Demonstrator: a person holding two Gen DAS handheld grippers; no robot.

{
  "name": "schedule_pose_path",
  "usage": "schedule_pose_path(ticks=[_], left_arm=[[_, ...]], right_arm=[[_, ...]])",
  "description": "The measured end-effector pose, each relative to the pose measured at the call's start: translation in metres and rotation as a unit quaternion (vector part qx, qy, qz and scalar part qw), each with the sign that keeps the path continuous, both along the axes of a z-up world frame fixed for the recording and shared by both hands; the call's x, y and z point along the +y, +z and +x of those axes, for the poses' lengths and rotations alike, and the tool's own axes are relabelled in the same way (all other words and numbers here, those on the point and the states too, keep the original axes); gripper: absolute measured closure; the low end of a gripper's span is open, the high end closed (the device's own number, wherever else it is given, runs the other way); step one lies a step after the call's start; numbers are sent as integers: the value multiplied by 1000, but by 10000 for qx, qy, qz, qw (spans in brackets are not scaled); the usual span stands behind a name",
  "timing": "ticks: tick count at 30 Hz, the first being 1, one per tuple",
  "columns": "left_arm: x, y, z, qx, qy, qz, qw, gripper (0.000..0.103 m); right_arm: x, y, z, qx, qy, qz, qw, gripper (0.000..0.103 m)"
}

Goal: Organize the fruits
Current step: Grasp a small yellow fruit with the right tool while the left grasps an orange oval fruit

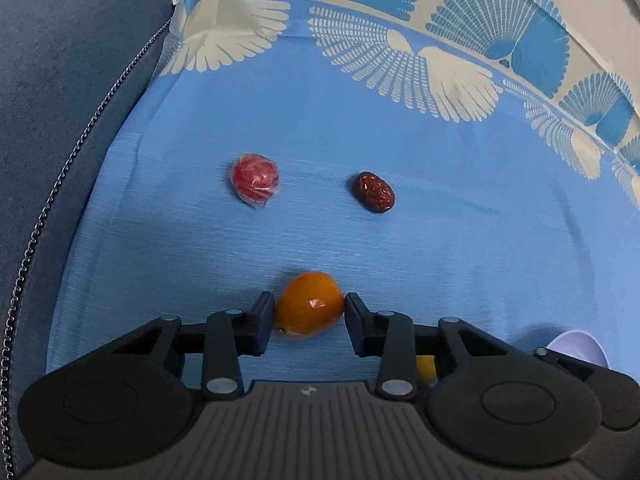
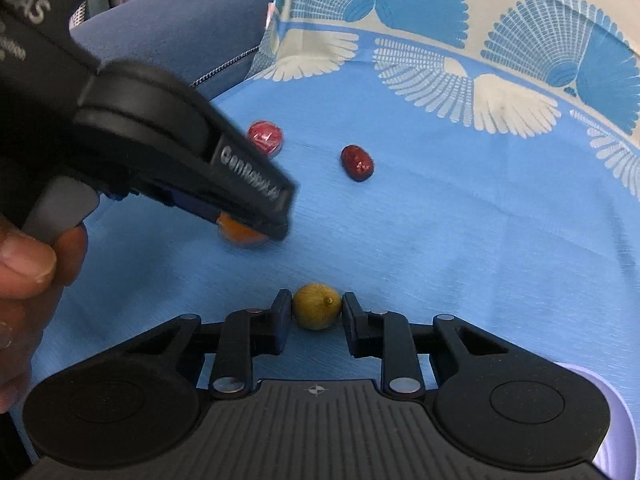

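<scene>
My left gripper (image 1: 309, 312) is shut on an orange fruit (image 1: 309, 305) low over the blue cloth; the right wrist view shows this gripper (image 2: 256, 228) with the orange fruit (image 2: 240, 234) under its tips. My right gripper (image 2: 316, 308) is shut on a small yellow-green fruit (image 2: 317, 306). A red plastic-wrapped fruit (image 1: 255, 179) and a dark red date (image 1: 375, 192) lie farther ahead on the cloth, also seen in the right wrist view as the red fruit (image 2: 265, 137) and the date (image 2: 357, 162).
A pale lilac bowl (image 1: 580, 350) sits at the lower right, its rim also in the right wrist view (image 2: 616, 420). The blue cloth (image 1: 460, 240) has a fan-patterned border. A blue sofa arm (image 1: 60, 80) with a chain lies at the left.
</scene>
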State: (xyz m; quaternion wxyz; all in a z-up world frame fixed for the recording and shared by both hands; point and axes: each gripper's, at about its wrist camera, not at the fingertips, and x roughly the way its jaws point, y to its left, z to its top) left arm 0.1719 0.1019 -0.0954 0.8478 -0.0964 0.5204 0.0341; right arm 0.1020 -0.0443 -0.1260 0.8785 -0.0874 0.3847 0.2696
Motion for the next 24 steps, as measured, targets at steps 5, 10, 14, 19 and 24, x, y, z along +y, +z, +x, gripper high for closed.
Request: schedule_pose_path(ticks=[5, 10, 14, 19, 24], left_arm=[[5, 7, -5, -182, 145, -83, 9997, 62], [-1, 22, -17, -492, 67, -52, 9988, 62], [-11, 36, -32, -776, -173, 62, 9968, 62], [-25, 57, -54, -1189, -496, 232, 9914, 62], [-36, 82, -88, -1717, -647, 123, 9829, 62]], right_arm=[[-12, 14, -4, -78, -239, 217, 9994, 75], [-35, 44, -13, -200, -453, 433, 9978, 75], [-59, 72, -25, -349, -652, 646, 9952, 75], [-94, 100, -55, -640, -753, 704, 9926, 75], [-136, 108, -84, -738, -1093, 993, 9863, 75]])
